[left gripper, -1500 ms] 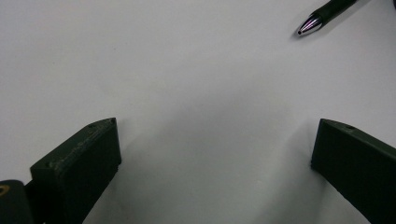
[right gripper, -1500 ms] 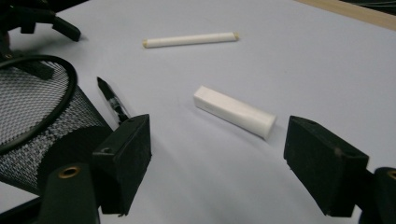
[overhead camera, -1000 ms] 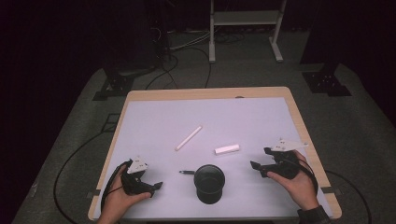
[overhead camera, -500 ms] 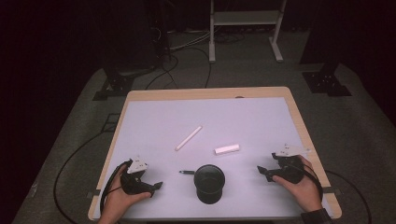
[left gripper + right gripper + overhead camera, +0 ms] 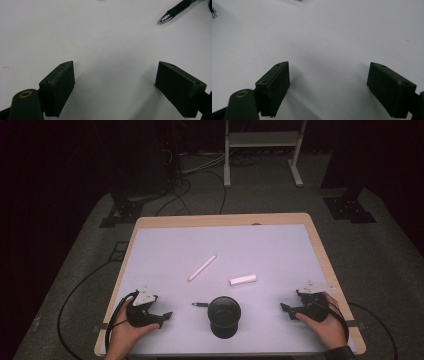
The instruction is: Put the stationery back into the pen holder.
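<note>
a person's two hands rest at the near edge of a white-topped table [image 5: 260, 245], each holding a two-jaw gripper. the left gripper [image 5: 167, 314] sits low at the near left, its jaws spread with nothing between them, having just been closing a little; in the left gripper view bare white surface lies between the black pads [image 5: 60, 85]. the right gripper [image 5: 285, 309] sits at the near right, jaws likewise spread over bare tabletop. a black cup [image 5: 224, 316] stands between the two grippers, apart from both. a dark pen [image 5: 200, 304] lies just left of the cup, its metal tip toward the left gripper. farther back lie a thin white stick [image 5: 202, 268] and a short white piece [image 5: 243, 280].
</note>
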The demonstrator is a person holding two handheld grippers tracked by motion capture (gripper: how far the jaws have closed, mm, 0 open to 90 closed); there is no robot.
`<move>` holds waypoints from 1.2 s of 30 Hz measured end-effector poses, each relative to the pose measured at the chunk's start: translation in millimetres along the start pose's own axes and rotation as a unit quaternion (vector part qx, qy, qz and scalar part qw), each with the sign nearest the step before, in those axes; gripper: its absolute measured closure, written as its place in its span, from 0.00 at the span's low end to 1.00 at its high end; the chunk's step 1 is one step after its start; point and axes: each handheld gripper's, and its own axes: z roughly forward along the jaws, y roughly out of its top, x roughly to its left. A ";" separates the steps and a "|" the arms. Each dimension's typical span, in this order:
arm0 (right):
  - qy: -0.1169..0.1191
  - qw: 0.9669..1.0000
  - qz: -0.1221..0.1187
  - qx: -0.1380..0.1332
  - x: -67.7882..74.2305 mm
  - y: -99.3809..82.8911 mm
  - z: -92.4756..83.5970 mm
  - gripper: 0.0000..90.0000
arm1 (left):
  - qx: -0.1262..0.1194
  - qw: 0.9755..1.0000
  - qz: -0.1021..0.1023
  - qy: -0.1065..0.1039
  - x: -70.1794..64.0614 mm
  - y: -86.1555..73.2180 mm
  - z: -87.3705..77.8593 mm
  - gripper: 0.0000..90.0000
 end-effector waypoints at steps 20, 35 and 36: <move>0.000 1.000 0.001 -0.008 -0.2 -2.5 0.9 0.18 | -0.031 0.999 -0.004 -0.008 -0.8 23.0 -0.9 0.27; 0.001 1.000 0.001 -0.008 -0.6 -2.5 1.1 0.18 | -0.042 0.999 0.001 -0.002 4.1 49.6 6.5 0.43; 0.001 1.000 0.001 -0.008 -0.6 -2.5 1.1 0.18 | -0.042 0.999 -0.001 -0.002 4.2 51.3 7.5 0.45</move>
